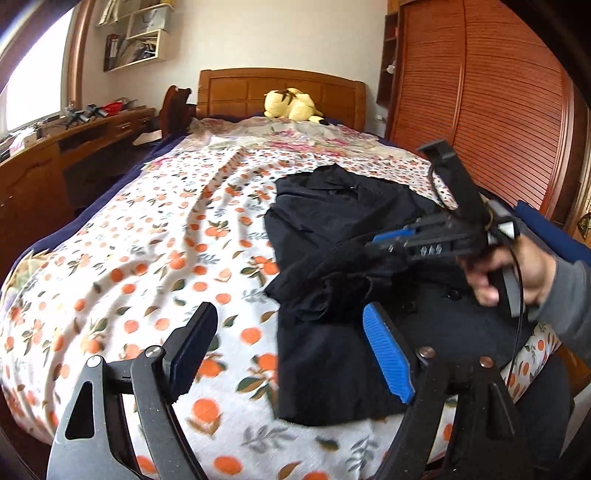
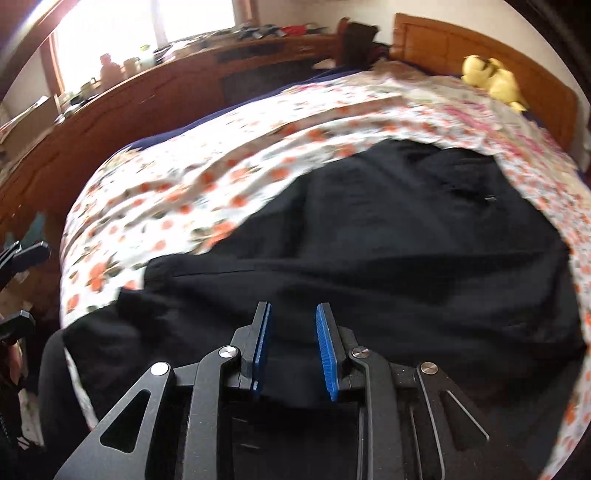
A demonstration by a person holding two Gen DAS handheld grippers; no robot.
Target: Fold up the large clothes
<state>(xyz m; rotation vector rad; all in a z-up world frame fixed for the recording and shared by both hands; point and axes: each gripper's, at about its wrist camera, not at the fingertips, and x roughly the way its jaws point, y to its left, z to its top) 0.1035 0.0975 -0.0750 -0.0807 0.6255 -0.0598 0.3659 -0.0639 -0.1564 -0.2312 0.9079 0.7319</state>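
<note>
Daylight pours from the window (image 2: pixel 147 33) left of my bed (image 1: pixel 147 258), blown out white there. My right camera smears the orange-print bedspread (image 2: pixel 221 192) (motion blur), and fisheye bending curves the wardrobe (image 1: pixel 480 92).

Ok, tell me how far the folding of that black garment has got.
Partly done: the black fabric garment lies on the orange-print bedspread with cloth already doubled over near its middle, still loose and rumpled. In hand: nothing. The left tongs are wide open above it; the right tongs are parted, gripping nothing. Left: flattening and the remaining folds.
</note>
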